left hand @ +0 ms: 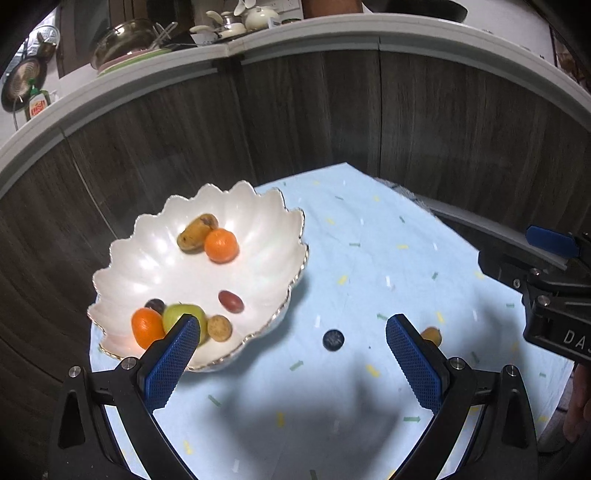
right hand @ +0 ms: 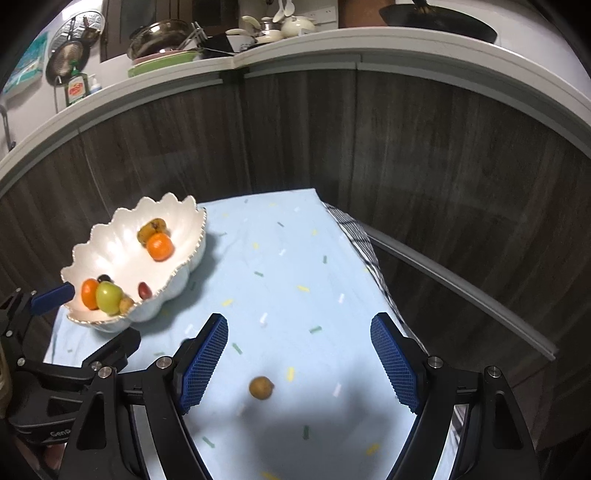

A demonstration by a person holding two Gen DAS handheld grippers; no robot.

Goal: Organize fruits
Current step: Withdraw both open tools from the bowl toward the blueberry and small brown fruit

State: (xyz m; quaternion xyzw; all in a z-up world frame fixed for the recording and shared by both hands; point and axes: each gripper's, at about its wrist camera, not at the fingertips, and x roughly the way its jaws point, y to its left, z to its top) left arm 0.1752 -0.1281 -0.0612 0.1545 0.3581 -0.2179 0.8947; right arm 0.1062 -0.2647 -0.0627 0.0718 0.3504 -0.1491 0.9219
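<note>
A white scalloped bowl [left hand: 258,221] stands at the left of a light blue cloth [left hand: 369,258]. It holds two oranges, a green fruit [left hand: 181,314], a red grape [left hand: 231,301], a dark grape and brownish fruits. A dark blue fruit [left hand: 333,339] lies on the cloth between the fingers of my open, empty left gripper [left hand: 291,354]. A small brown fruit [right hand: 261,387] lies on the cloth between the fingers of my open, empty right gripper [right hand: 299,358]; it also shows in the left wrist view [left hand: 432,335]. The bowl shows in the right wrist view [right hand: 118,236] too.
Dark wood-grain cabinet fronts [left hand: 332,110] rise behind the cloth under a white counter [left hand: 332,33] with pots and dishes. A checked cloth [right hand: 354,236] hangs at the table's right edge. The right gripper body [left hand: 554,295] sits at the right of the left wrist view.
</note>
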